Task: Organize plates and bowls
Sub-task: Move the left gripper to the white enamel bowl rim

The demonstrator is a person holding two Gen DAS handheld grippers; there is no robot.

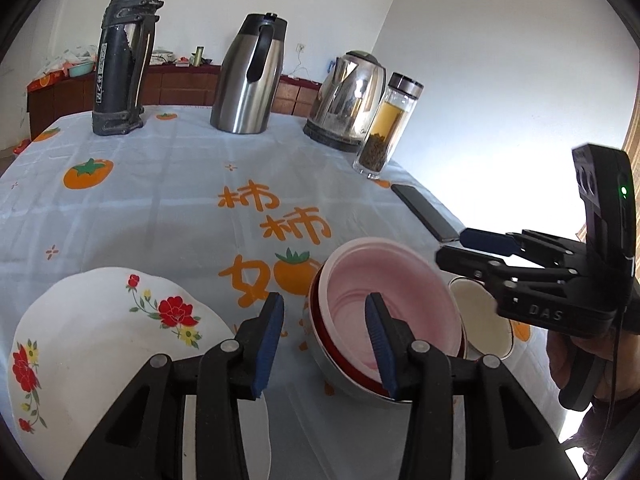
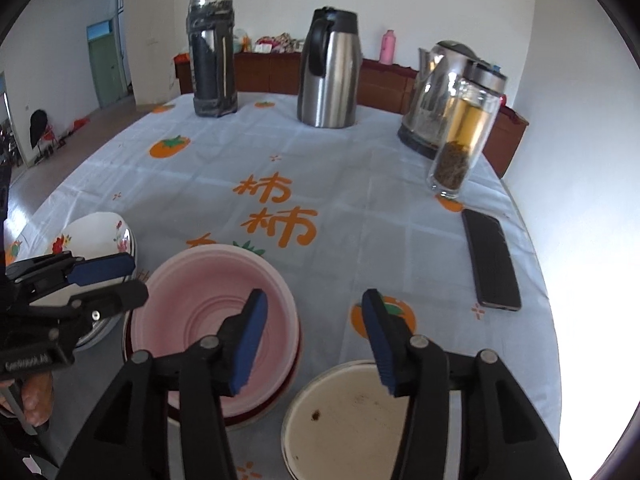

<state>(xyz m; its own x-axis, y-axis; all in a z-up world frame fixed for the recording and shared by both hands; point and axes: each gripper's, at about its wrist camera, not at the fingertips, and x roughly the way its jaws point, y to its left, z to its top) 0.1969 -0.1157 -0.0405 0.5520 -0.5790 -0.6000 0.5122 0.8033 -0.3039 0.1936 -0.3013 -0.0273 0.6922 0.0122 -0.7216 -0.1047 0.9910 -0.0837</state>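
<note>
Counting across the table: three bowls in the lower part of the frame — a pink bowl [image 2: 208, 304] nested in a red-rimmed one [image 1: 320, 344], plus a cream enamel bowl [image 2: 344, 420] at the bottom. One flowered white plate [image 1: 100, 340], lower left. Along the top, three big vessels: a dark thermos [image 2: 211, 52], a steel carafe [image 2: 330, 68], an electric kettle [image 2: 436, 92]. One glass tea bottle [image 2: 464, 128], upper right. One black phone [image 2: 490, 258] at the right. Two grippers: left gripper [image 1: 324, 348], right gripper [image 2: 318, 344].
</note>
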